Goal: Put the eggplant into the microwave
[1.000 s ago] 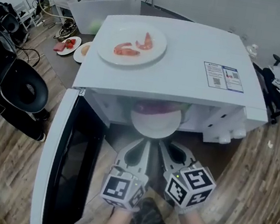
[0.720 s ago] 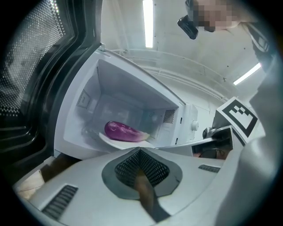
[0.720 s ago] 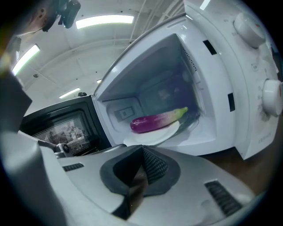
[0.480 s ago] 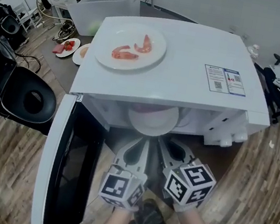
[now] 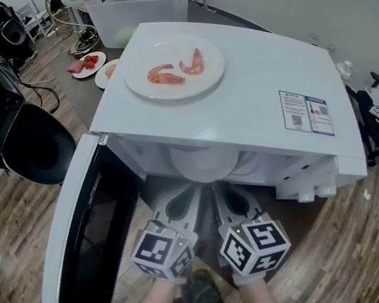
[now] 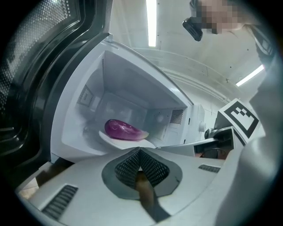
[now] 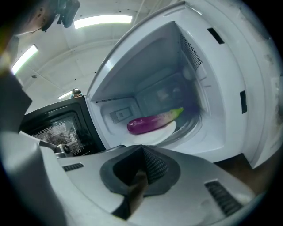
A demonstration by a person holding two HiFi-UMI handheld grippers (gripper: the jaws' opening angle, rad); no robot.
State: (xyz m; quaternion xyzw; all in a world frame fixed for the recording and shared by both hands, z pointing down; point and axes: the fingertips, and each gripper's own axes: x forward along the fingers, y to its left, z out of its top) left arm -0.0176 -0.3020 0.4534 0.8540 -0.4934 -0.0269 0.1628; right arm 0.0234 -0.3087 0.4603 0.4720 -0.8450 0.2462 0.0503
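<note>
We hold both claws just outside the open mouth of the boxy white microwave oven (image 5: pixel 244 84), whose dark-windowed door (image 5: pixel 86 231) stands swung wide on our left. The left claw (image 6: pixel 139 151) has its ribbed black pads pressed together with nothing between them, and it points into the cavity. The right claw (image 7: pixel 142 150) is likewise pressed together and pinches nothing; its marker cube sits beside the left one in the head view.

The glossy purple eggplant with a pale green stem end (image 7: pixel 152 121) already lies inside the microwave, resting lengthwise on a round white plate (image 7: pixel 152 136) on the cavity floor, well apart from both claws. From the left gripper view we see it as a rounded purple shape towards the back left of the cavity. In the head view only the front edge of that plate peeks out under the microwave's top.

On top of the microwave sits a second round white plate (image 5: pixel 204 85) carrying two curved pinkish-red pieces of food (image 5: pixel 166 73). A blue-and-white label (image 5: pixel 306 113) is stuck near the top's right edge. Wood-plank floor (image 5: pixel 349 231) shows to the right.
</note>
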